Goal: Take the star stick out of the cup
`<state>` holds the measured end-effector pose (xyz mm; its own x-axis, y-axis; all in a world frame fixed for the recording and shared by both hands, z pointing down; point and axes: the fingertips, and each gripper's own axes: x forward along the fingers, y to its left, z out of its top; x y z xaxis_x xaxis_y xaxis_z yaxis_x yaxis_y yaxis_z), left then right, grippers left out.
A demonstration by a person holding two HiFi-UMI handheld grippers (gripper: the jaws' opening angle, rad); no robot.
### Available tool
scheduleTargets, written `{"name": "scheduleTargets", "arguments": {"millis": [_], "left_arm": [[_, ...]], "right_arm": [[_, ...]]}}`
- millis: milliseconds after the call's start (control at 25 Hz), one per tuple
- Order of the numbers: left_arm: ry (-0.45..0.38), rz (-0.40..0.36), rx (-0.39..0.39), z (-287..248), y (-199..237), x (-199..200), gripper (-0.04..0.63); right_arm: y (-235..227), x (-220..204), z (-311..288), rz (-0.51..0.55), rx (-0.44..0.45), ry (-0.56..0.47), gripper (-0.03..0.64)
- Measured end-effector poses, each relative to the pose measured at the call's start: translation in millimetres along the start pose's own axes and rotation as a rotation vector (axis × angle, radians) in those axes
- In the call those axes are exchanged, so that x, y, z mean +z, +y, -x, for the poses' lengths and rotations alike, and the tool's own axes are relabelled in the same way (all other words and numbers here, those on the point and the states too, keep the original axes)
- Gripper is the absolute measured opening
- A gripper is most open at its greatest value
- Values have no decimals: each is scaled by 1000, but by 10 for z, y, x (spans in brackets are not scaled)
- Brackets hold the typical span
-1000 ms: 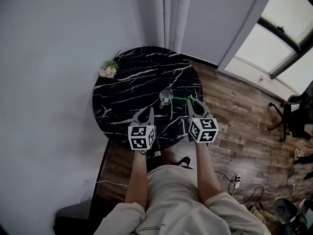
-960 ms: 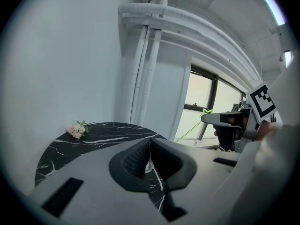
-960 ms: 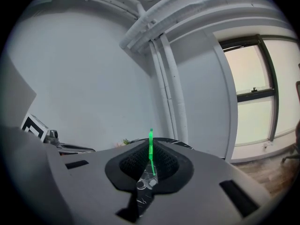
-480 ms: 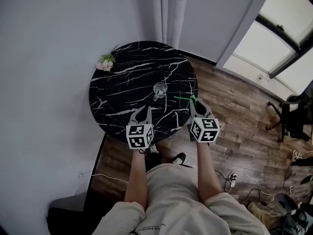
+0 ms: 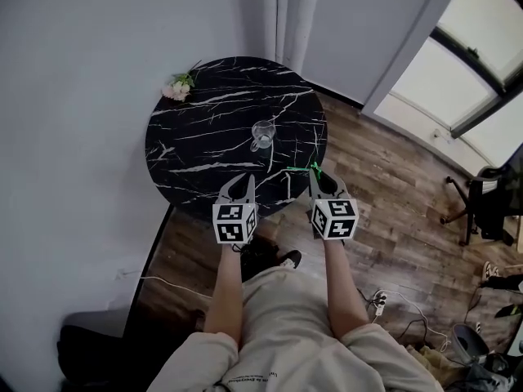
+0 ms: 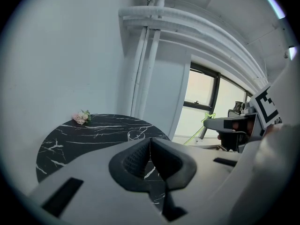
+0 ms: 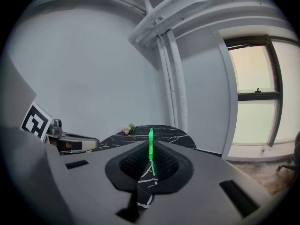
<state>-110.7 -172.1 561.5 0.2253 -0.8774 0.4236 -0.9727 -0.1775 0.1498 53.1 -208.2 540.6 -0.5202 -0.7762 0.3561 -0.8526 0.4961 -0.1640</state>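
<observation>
Head view, right gripper point(image 5: 317, 173): your jaws are clamped on the star stick point(image 5: 299, 169) at the table point(image 5: 188, 162) edge, well apart from the cup point(image 5: 262, 135).
Head view, left gripper point(image 5: 243, 180): hovers at the near rim, your forearms stretched forward side by side.
Left gripper view: jaws pressed together, nothing between them.
Right gripper view: pads pinch the green stick.
Since a second ago: you drew both grippers back, and the stick is now clear of the cup.

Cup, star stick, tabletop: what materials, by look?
Tabletop: smooth black with white veins, marble or a marble-look laminate; cannot tell which. Cup: see-through and colourless, glass or clear plastic. Star stick: thin, translucent bright green, likely plastic.
</observation>
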Motion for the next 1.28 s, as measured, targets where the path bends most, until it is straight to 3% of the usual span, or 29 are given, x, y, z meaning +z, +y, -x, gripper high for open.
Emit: {"name": "scheduleTargets", "arguments": {"millis": [1000,1280], "left_arm": [[-2,-14,-41,0,-275,-104,23],[-3,-51,-69,-46,-422,-61,23]], "right_arm": [[3,-92,298,30,15,15,46],[-53,-48,323,16,7,1,46]]}}
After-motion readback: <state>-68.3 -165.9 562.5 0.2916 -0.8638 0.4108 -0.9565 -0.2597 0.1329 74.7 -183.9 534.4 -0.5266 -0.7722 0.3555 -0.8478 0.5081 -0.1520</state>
